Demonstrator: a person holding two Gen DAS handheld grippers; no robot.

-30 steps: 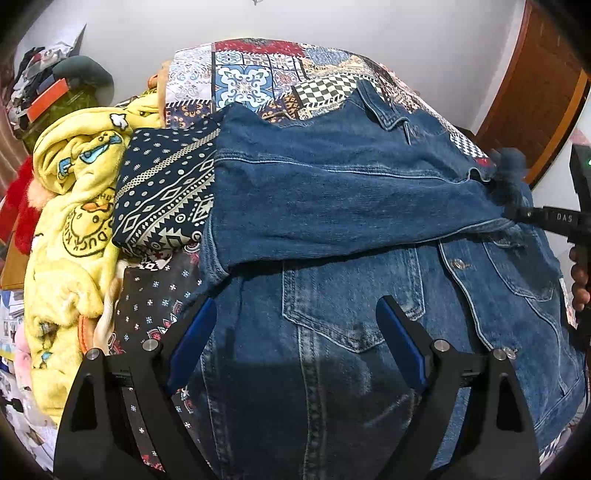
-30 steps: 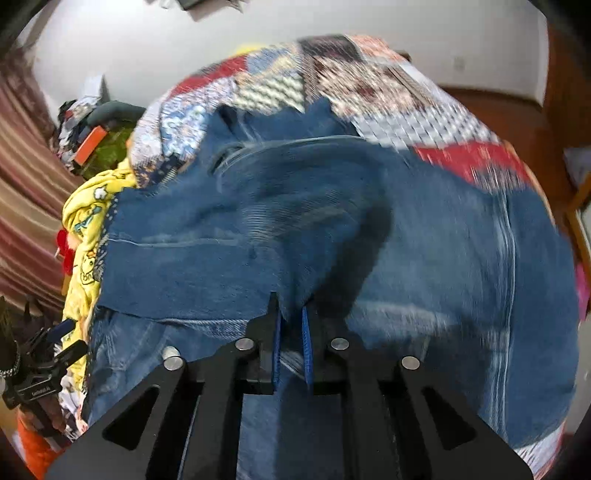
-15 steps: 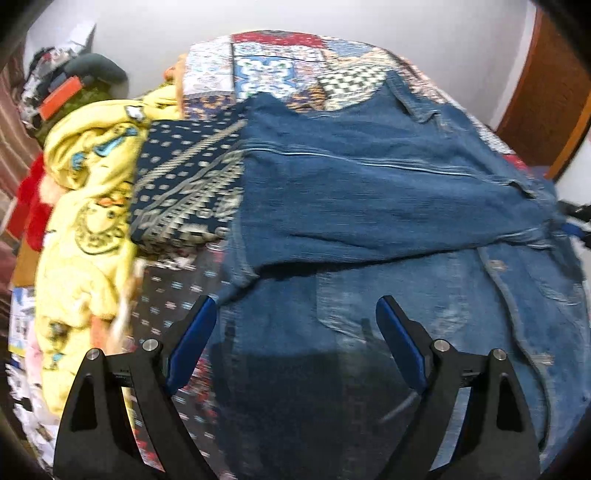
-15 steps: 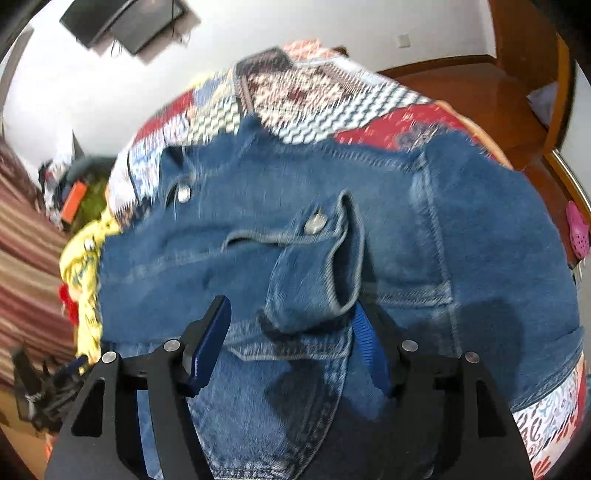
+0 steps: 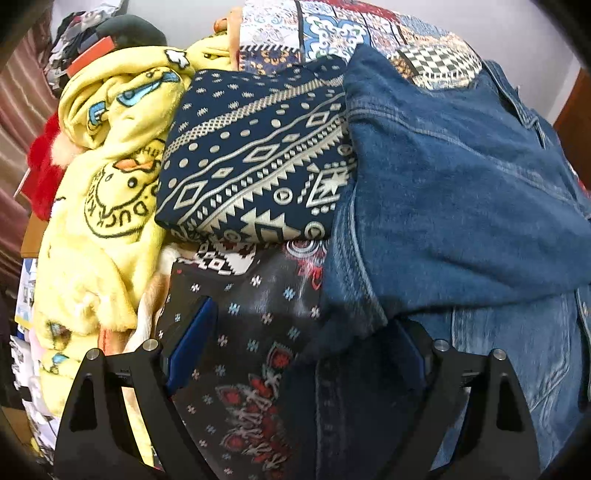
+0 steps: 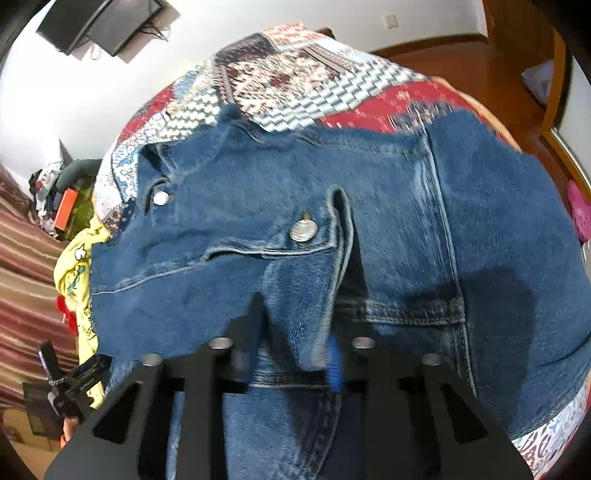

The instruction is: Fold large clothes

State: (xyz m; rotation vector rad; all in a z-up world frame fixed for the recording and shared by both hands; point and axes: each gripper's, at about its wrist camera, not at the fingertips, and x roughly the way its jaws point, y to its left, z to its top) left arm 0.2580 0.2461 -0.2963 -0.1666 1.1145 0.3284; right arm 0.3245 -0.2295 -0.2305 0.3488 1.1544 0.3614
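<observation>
A blue denim jacket point(image 5: 461, 192) lies spread on the patchwork bedspread point(image 5: 332, 33), one sleeve folded across its body. My left gripper point(image 5: 299, 343) is open, low over the jacket's left edge and the dark patterned cloth beside it. In the right wrist view the jacket point(image 6: 406, 206) fills the frame. My right gripper point(image 6: 295, 354) has its jaws partly closed around the sleeve cuff point(image 6: 306, 295) with a metal button point(image 6: 303, 230); the frame is blurred and contact is unclear.
A folded navy patterned garment point(image 5: 258, 158) lies left of the jacket. A yellow duck fleece point(image 5: 107, 184) is heaped further left, with red cloth and clutter beyond. A wall TV point(image 6: 99, 26) and wooden floor point(image 6: 461, 48) lie past the bed.
My left gripper moved left and lower toward the jacket's left edge. My right gripper opened from its shut hold, then narrowed around the sleeve cuff.
</observation>
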